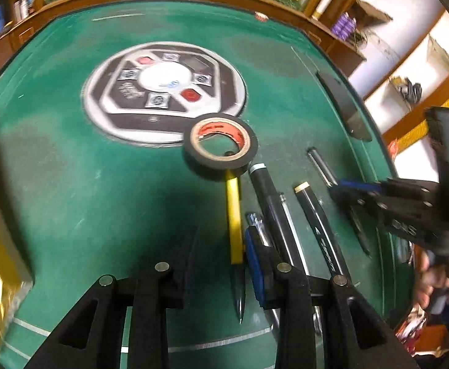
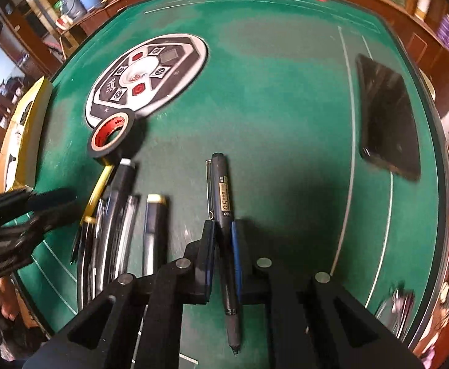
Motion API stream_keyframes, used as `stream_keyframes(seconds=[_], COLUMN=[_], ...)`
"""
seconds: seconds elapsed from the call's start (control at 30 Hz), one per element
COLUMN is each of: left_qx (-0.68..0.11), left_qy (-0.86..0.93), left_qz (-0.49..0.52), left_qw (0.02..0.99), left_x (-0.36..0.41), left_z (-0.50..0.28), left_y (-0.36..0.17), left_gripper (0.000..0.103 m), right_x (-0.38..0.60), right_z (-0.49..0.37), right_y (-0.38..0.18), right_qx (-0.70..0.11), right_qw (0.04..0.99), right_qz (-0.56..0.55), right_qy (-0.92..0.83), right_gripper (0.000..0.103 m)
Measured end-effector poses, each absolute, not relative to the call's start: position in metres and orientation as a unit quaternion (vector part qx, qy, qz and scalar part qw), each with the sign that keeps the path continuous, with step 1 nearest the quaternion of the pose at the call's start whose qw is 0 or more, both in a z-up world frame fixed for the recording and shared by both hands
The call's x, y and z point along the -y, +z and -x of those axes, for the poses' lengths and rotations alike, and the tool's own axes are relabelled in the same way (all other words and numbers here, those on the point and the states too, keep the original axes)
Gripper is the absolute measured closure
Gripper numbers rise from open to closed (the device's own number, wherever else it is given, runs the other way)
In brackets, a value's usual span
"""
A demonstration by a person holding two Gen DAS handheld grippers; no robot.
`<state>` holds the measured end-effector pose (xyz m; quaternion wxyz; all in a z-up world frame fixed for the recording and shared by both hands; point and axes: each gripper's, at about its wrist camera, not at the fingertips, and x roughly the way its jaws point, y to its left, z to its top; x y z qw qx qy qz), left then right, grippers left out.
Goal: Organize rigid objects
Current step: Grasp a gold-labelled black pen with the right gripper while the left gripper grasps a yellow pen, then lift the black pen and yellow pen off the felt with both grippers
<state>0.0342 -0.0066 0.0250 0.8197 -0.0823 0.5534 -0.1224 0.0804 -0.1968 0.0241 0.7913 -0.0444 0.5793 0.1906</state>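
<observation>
Pens were the job, and the grey 0.5 pen (image 2: 223,215) sat pinched between the blue pads of the right gripper (image 2: 223,240), tip toward the camera, apart to the right of the row of pens (image 2: 123,215) on the green table (image 2: 270,107). A good carry would likely keep it level and lay it parallel beside the gold-banded pen (image 2: 155,224).

The left gripper (image 1: 221,264) stood partly spread astride the yellow pen (image 1: 235,215), pads not pressing.

Only the right view showed the whole dark phone (image 2: 387,117); only the left showed the yellow pen touching the tape roll (image 1: 221,146).
</observation>
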Motion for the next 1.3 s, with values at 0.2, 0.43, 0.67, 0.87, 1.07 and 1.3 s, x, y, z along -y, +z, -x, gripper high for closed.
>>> stream_keyframes(seconds=[0.2,0.43,0.67,0.87,1.07,1.3], left_qx=[-0.551,-0.541,-0.542,-0.529,-0.508,-0.542], left_qy=[-0.125,-0.114,-0.111,-0.113,-0.109,-0.128], left_qz=[0.041,0.042,0.112,0.149,0.143,0.088], left_qw=[0.824,0.832,0.826,0.828,0.842,0.826], left_x=[0.022,0.005,-0.028,-0.038,-0.04,-0.027], left_z=[-0.059,-0.038,0.026,0.041,0.039,0.048], left_y=[0.025,0.023,0.02,0.037,0.062,0.049], left_gripper=[0.074,0.094,0.095,0.096,0.099,0.095], right_x=[0.206,0.2,0.2,0.203,0.195,0.194], right_z=[-0.069,-0.068,-0.067,-0.068,-0.056,-0.049], right_y=[0.024,0.023,0.023,0.025,0.034,0.038], right_qx=[-0.576,-0.572,-0.57,-0.583,-0.585,-0.584], right_qw=[0.794,0.798,0.799,0.788,0.777,0.776], right_qz=[0.039,0.051,0.055,0.01,-0.019,-0.024], right_qy=[0.187,0.182,0.184,0.199,0.231,0.238], right_gripper=[0.093,0.093,0.093,0.093,0.093,0.093])
